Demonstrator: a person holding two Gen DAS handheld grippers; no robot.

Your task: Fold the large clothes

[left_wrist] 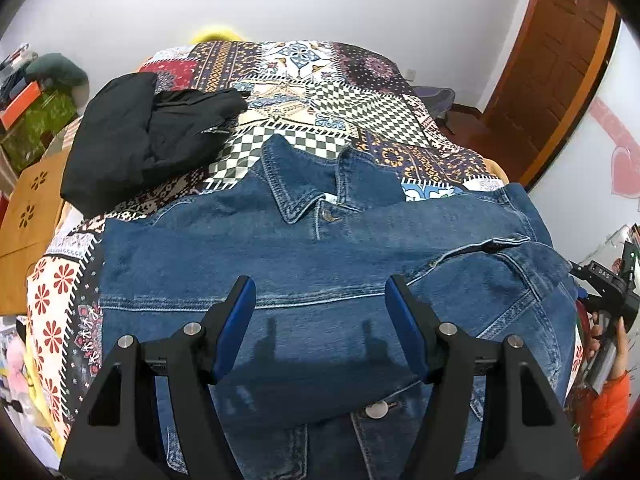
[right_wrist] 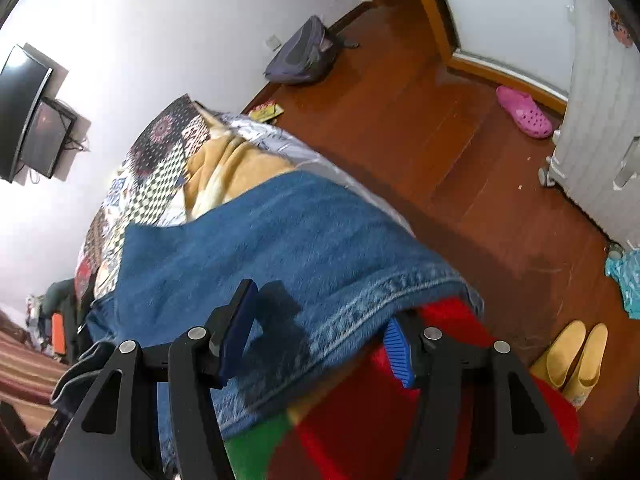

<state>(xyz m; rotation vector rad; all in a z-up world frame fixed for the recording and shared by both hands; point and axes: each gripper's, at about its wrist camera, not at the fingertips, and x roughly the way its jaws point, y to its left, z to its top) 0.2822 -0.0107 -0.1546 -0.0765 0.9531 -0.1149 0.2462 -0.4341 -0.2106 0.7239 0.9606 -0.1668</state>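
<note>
White walls [left_wrist: 360, 4], a wooden door [left_wrist: 560, 60] and reddish wooden floor [right_wrist: 420, 128] are seen around a patchwork-covered bed [left_wrist: 320, 92].

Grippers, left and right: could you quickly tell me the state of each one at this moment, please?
Left gripper: open, above the denim jacket, holding nothing.
Right gripper: open, jaws straddling the jacket's hem edge, not clamped.

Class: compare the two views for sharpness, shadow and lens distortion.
Left wrist view: sharp; the open left gripper casts two faint finger shadows on the blue denim jacket; fisheye curves the brown wooden door. Right wrist view: motion-blurred denim; the open right gripper casts a dark shadow.
</note>
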